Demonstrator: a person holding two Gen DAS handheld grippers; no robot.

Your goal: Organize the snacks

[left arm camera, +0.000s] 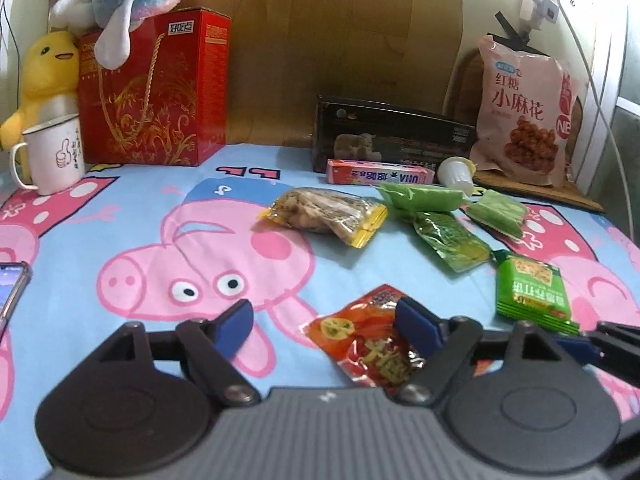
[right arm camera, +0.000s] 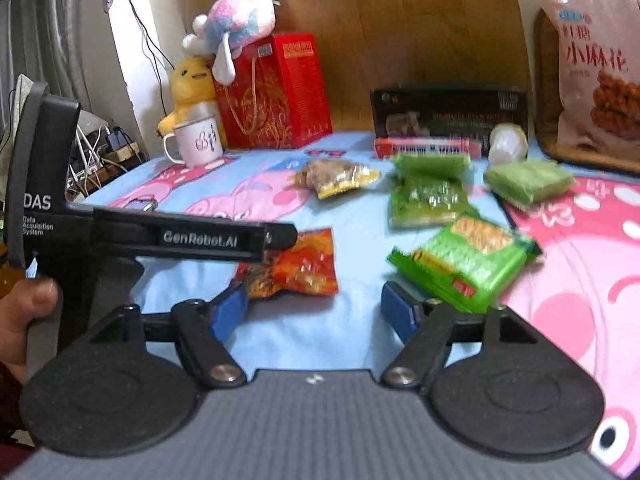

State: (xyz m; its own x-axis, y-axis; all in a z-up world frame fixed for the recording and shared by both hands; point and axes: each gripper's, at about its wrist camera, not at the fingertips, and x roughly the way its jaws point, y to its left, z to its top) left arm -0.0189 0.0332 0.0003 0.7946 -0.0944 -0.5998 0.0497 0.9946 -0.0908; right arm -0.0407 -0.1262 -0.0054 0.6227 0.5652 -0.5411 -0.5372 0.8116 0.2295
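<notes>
Small snack packets lie on a Peppa Pig cloth (left arm camera: 132, 216). A red packet (left arm camera: 360, 332) lies under my open left gripper (left arm camera: 328, 320), whose right pad rests over it; it also shows in the right wrist view (right arm camera: 304, 264). A bright green cracker packet (left arm camera: 532, 288) lies to its right, close to my open, empty right gripper (right arm camera: 316, 312); in that view the packet (right arm camera: 464, 260) is by the right pad. A yellow nut packet (left arm camera: 328, 216) and several green packets (left arm camera: 452, 236) lie farther back.
A red gift box (left arm camera: 156, 88) with plush toys and a white mug (left arm camera: 52, 156) stand back left. A black box (left arm camera: 392, 136), a pink gum box (left arm camera: 380, 172), a white cup (left arm camera: 456, 172) and a large pink bag (left arm camera: 528, 108) stand back right. A phone (left arm camera: 12, 292) lies at left.
</notes>
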